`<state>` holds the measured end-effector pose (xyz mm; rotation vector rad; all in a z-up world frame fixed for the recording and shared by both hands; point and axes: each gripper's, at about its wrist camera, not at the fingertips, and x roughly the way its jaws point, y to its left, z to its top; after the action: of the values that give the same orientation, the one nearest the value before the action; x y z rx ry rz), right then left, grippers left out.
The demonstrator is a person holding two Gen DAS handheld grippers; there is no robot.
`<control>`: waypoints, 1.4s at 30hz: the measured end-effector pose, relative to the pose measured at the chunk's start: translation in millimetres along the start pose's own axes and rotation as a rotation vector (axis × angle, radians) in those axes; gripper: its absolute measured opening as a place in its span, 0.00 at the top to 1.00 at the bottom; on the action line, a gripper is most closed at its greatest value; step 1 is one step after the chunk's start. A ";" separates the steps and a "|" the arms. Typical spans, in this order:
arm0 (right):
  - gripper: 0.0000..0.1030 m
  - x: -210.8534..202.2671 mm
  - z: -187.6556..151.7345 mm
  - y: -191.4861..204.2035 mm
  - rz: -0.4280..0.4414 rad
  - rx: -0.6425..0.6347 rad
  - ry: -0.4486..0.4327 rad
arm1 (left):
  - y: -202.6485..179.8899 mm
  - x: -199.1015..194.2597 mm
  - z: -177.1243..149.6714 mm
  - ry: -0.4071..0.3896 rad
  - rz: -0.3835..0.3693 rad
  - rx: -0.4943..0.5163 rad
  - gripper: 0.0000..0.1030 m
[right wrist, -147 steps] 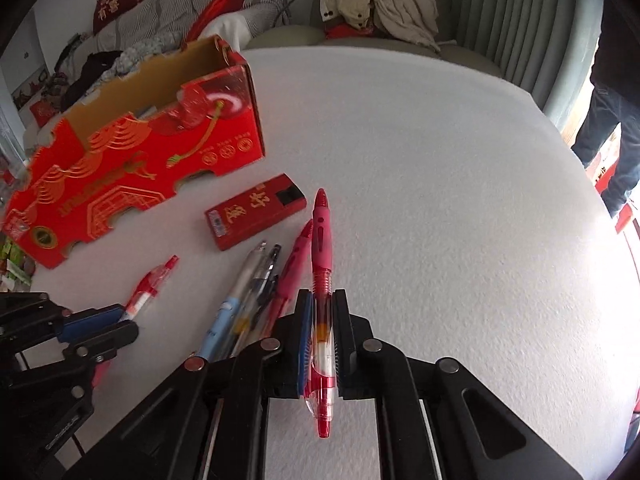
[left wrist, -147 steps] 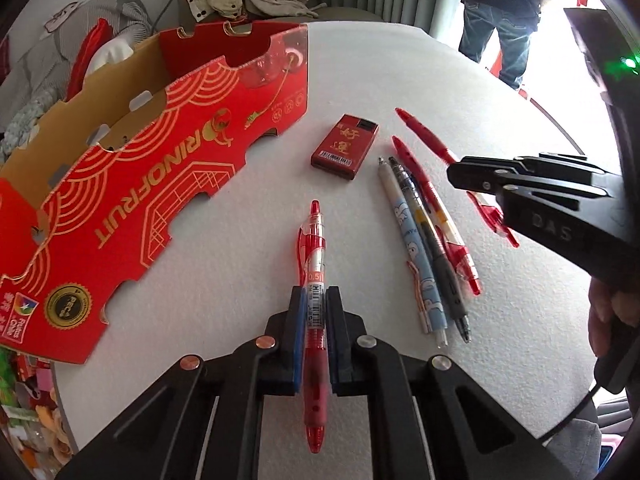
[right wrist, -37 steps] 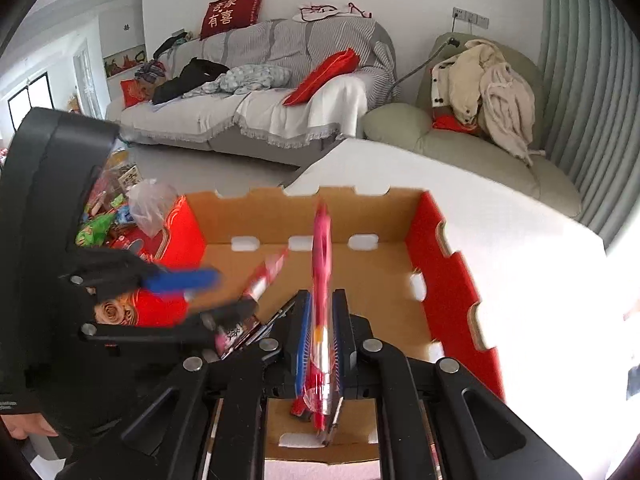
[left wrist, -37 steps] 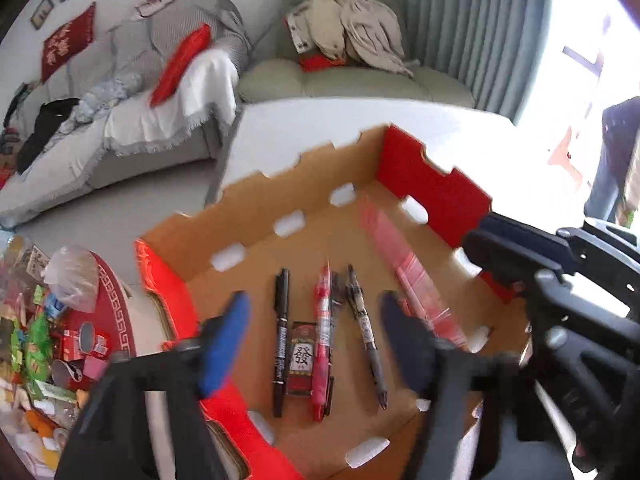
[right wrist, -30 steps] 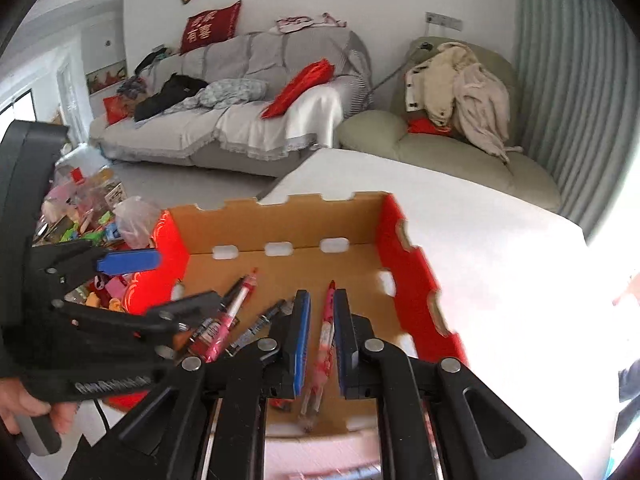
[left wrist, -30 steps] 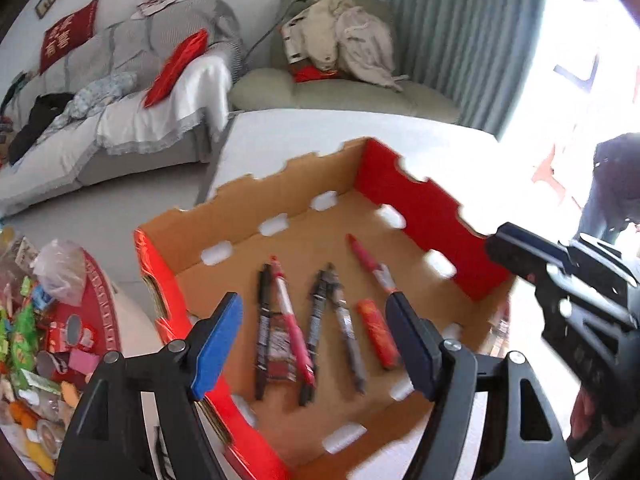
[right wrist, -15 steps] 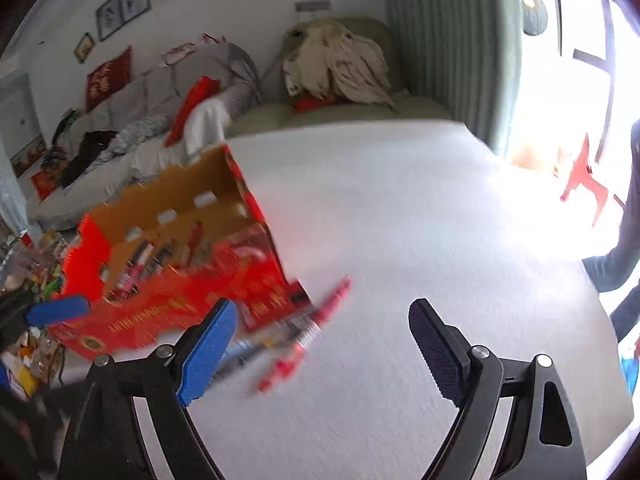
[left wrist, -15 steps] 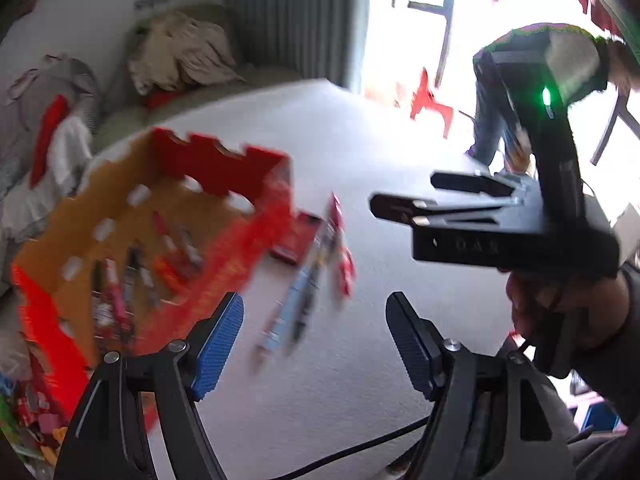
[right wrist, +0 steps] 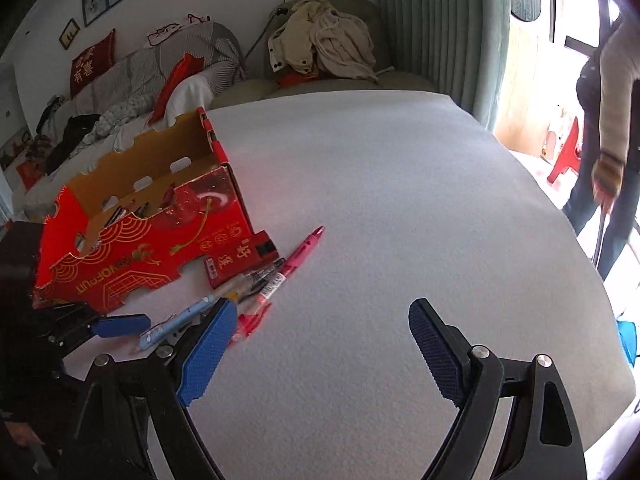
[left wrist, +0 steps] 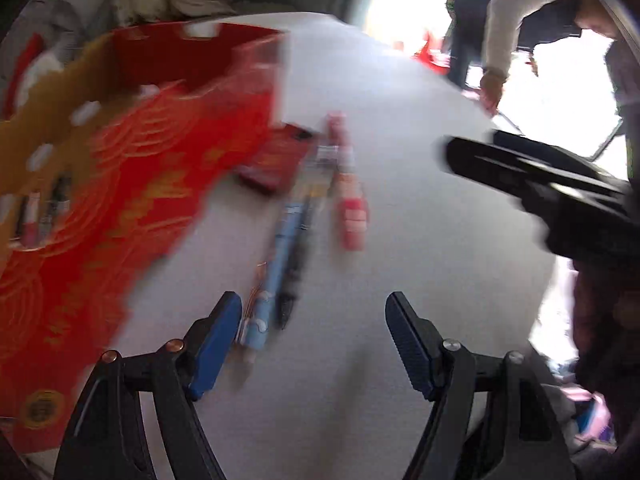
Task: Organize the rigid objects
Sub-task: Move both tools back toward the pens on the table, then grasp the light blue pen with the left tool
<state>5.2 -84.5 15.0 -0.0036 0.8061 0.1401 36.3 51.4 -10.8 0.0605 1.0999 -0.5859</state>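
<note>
— Both grippers have swung off the box and come down over the table; the red pen I carried is gone from my right gripper (right wrist: 316, 344).

— And left to right?

— Box (right wrist: 152, 240) far left with pens inside. Beside it the red case (right wrist: 240, 262), touching the loose pens (right wrist: 256, 288). My left gripper (left wrist: 314, 336) is spread, empty, near their tips. My right one is spread wide too, over bare table (right wrist: 400, 200).
</note>
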 end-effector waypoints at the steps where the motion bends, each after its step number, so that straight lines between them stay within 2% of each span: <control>1: 0.14 -0.2 -0.3 -3.4 0.000 0.009 0.000 | -5.8 0.8 -0.7 0.010 -0.037 0.009 0.25; 4: 0.14 2.6 -0.2 -10.7 -0.009 0.028 0.008 | -19.4 2.5 -3.5 0.015 -0.044 0.035 0.25; 6: 0.14 5.0 -1.0 -13.7 -0.007 0.032 0.016 | -14.7 -1.7 -3.6 -0.001 -0.059 0.004 0.25; 10: 0.14 10.6 -1.6 -15.2 -0.006 0.023 0.034 | 5.8 -16.3 -2.7 -0.040 -0.010 -0.104 0.25; 12: 0.27 13.8 -0.9 -13.9 0.004 0.015 0.044 | 16.0 -19.7 0.5 -0.043 0.034 -0.149 0.25; 14: 0.31 17.3 -1.0 -13.8 0.006 0.024 0.058 | 19.0 -20.0 1.7 -0.039 0.089 -0.158 0.26; 15: 0.35 17.6 -1.6 -13.6 0.008 0.028 0.059 | 20.5 -17.9 2.7 -0.028 0.141 -0.156 0.27; 16: 0.37 17.6 -2.6 -12.9 0.015 0.027 0.063 | 22.3 -16.1 3.2 -0.015 0.171 -0.155 0.32; 20: 0.39 16.4 -6.9 -11.4 0.020 0.019 0.067 | 33.5 -11.3 -1.9 -0.015 0.168 -0.163 0.41; 23: 0.40 18.3 -6.5 -8.1 0.028 0.009 0.072 | 31.6 -11.2 -3.2 -0.016 0.170 -0.141 0.41; 24: 0.46 19.8 -5.5 -5.6 0.032 0.003 0.073 | 27.4 -7.8 -2.1 -0.014 0.173 -0.134 0.41; 26: 0.50 26.0 -2.1 2.4 0.042 -0.014 0.082 | 26.2 -6.8 -2.0 -0.010 0.185 -0.116 0.41; 29: 0.50 35.6 1.5 10.9 0.032 -0.029 0.093 | 22.0 -6.0 3.2 -0.015 0.134 -0.109 0.44; 31: 0.50 37.6 3.3 12.8 0.031 -0.029 0.095 | 17.0 -9.9 5.2 -0.036 0.125 -0.090 0.44; 33: 0.50 38.3 4.4 12.5 0.028 -0.028 0.094 | 13.0 -3.2 8.5 -0.010 0.137 -0.069 0.44; 34: 0.50 39.3 4.8 12.4 0.024 -0.029 0.097 | 13.0 3.0 9.0 0.015 0.159 -0.064 0.42; 36: 0.50 41.2 5.5 11.5 0.023 -0.026 0.103 | 17.2 5.3 12.5 0.011 0.135 -0.084 0.41; 39: 0.50 41.0 5.9 12.7 0.024 -0.033 0.105 | 18.0 4.6 17.0 0.013 0.141 -0.076 0.39; 42: 0.50 42.9 6.3 16.8 0.036 -0.043 0.106 | 14.1 7.2 20.9 0.013 0.142 -0.062 0.31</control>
<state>36.9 -62.2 -10.6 -0.0377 0.9087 0.1923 62.4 53.5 -10.5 0.0881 1.1153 -0.4246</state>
